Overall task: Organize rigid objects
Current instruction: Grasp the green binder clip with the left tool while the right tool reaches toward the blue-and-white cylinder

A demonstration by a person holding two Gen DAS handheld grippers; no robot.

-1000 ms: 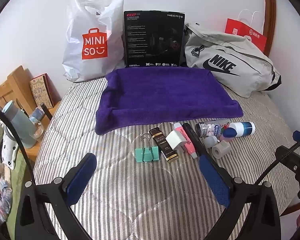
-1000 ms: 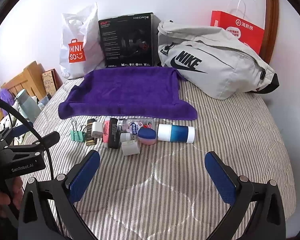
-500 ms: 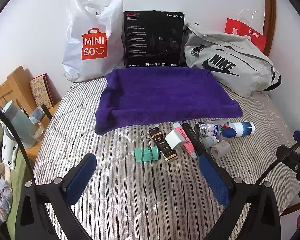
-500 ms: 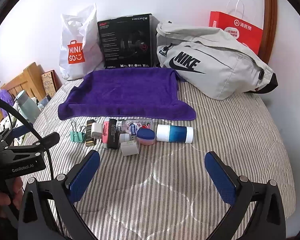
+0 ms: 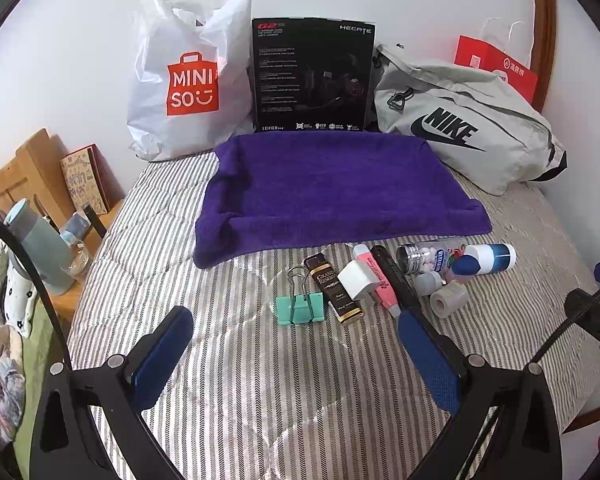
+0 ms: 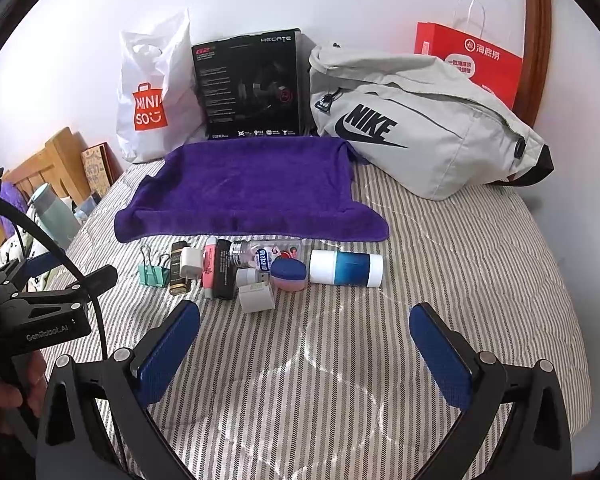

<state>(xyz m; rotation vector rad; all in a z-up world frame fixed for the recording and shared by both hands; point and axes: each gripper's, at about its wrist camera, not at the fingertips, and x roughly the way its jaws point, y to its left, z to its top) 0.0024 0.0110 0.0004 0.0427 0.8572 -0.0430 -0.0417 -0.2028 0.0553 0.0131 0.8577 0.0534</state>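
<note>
A row of small objects lies on the striped bed just in front of a purple towel (image 5: 332, 188) (image 6: 248, 188): a green binder clip (image 5: 299, 309) (image 6: 154, 274), a dark gold-labelled bar (image 5: 334, 290), a white charger plug (image 5: 356, 280) (image 6: 190, 262), a pink tube (image 5: 376, 280), a black stick (image 5: 396, 280), a clear pill bottle (image 5: 428, 256) (image 6: 266, 254), a blue-and-white bottle (image 5: 488, 258) (image 6: 346, 268) and a white tape roll (image 5: 448, 300) (image 6: 256, 298). My left gripper (image 5: 296, 354) hangs open, short of the clip. My right gripper (image 6: 304, 344) is open and holds nothing.
Against the wall stand a white Miniso bag (image 5: 188, 76), a black headset box (image 5: 312, 76), a grey Nike bag (image 5: 464, 120) (image 6: 416, 120) and a red paper bag (image 6: 468, 60). A wooden bedside shelf with a teal bottle (image 5: 40, 256) is at the left.
The right wrist view has drifted slightly, so the objects sit a little lower and nearer. The left view is almost unchanged. Both grippers stay open.
</note>
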